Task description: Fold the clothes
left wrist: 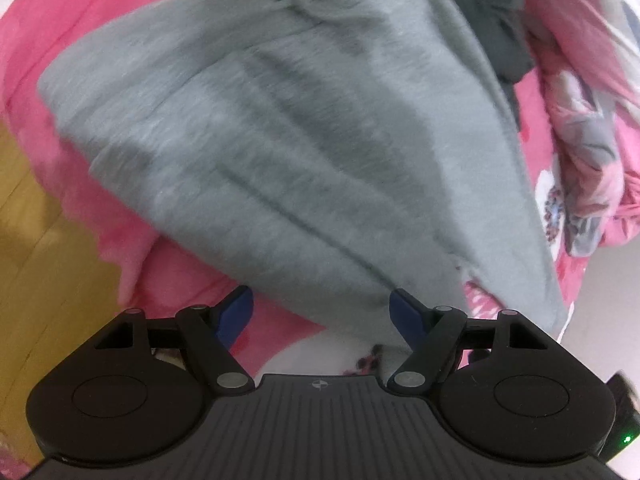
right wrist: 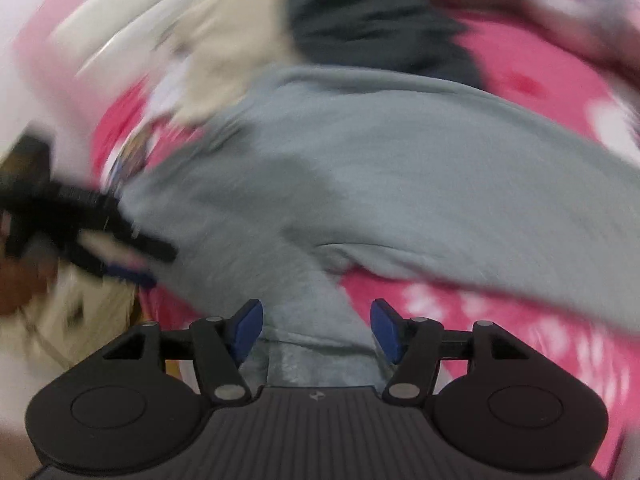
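Observation:
A grey fleece garment (left wrist: 288,132) lies folded on a pink bedsheet (left wrist: 72,28). My left gripper (left wrist: 322,312) is open, its blue-padded fingers just short of the garment's near edge, nothing between them. In the right wrist view, which is blurred by motion, the same grey garment (right wrist: 380,168) spreads ahead. My right gripper (right wrist: 316,320) is open with a narrow strip of grey cloth (right wrist: 316,320) lying between its fingers, not clamped. The left gripper (right wrist: 92,232) shows at the left of that view, beside the garment's edge.
A dark garment (left wrist: 488,12) and a floral pink and grey cloth (left wrist: 580,152) lie at the right of the bed. A beige cloth (right wrist: 232,40) lies beyond the grey garment. Yellow wooden floor (left wrist: 36,240) shows past the bed's left edge.

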Action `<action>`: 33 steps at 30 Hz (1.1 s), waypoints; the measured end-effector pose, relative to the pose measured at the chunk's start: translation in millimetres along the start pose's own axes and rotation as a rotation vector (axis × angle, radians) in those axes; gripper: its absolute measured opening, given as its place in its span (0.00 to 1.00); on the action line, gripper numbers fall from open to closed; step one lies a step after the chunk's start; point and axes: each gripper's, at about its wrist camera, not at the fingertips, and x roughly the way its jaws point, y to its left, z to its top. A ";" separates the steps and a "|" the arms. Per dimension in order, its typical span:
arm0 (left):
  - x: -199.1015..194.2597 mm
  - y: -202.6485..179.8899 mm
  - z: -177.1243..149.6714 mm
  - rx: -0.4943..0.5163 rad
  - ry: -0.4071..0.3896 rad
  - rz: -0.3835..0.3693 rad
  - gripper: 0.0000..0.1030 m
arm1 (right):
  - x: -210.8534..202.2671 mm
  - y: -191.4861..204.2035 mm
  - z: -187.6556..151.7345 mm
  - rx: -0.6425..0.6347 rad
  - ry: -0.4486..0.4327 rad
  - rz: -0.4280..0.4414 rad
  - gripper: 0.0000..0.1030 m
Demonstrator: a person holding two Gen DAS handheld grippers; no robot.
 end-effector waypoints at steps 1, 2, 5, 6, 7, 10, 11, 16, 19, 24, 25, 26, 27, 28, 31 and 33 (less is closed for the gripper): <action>0.7 2.5 0.0 -0.001 -0.004 0.011 0.74 | 4.7 6.2 3.0 -0.082 0.010 0.008 0.61; 0.9 4.6 0.4 -0.002 -0.012 0.022 0.73 | 8.0 12.6 4.5 -0.147 0.008 0.003 0.60; 0.0 8.3 3.9 -0.022 -0.065 0.043 0.69 | 16.6 23.7 5.6 -0.210 -0.011 -0.029 0.37; -0.7 8.7 5.7 -0.034 -0.090 0.047 0.64 | 18.7 25.2 5.3 -0.196 -0.010 -0.034 0.20; -1.4 9.1 7.5 -0.045 -0.115 0.050 0.56 | 18.9 25.7 4.3 -0.172 -0.006 -0.029 0.13; -0.6 7.2 8.0 -0.043 -0.143 0.052 0.34 | 12.8 30.6 0.0 -0.115 -0.017 -0.026 0.05; -1.9 6.3 7.7 -0.038 -0.151 0.049 0.27 | 8.9 33.0 0.0 -0.092 -0.025 -0.021 0.04; -29.9 8.3 12.1 -0.002 -0.192 -0.009 0.04 | -22.5 58.1 9.3 -0.036 -0.090 0.047 0.03; -45.5 14.2 16.1 0.033 -0.207 -0.011 0.04 | -24.9 79.2 1.9 -0.045 -0.078 0.074 0.03; -36.8 24.6 20.4 0.086 -0.196 0.089 0.02 | 22.0 117.1 -31.4 -0.139 0.048 0.031 0.04; -35.3 26.0 20.5 0.100 -0.195 0.107 0.02 | 32.9 121.0 -37.4 -0.143 0.072 0.020 0.04; -33.7 27.4 20.7 0.113 -0.194 0.125 0.02 | 42.5 122.7 -42.5 -0.136 0.097 0.014 0.05; -32.1 28.8 20.9 0.127 -0.193 0.144 0.02 | 51.1 122.9 -46.2 -0.119 0.126 0.012 0.06; -32.6 30.0 19.8 0.142 -0.194 0.157 0.02 | 57.2 122.2 -48.6 -0.090 0.146 0.018 0.06; -37.0 31.9 15.0 0.200 -0.196 0.196 0.02 | 58.9 114.4 -50.2 0.053 0.151 0.041 0.08; -36.6 29.4 14.3 0.230 -0.173 0.198 0.04 | 51.4 107.5 -47.5 0.140 0.138 0.046 0.09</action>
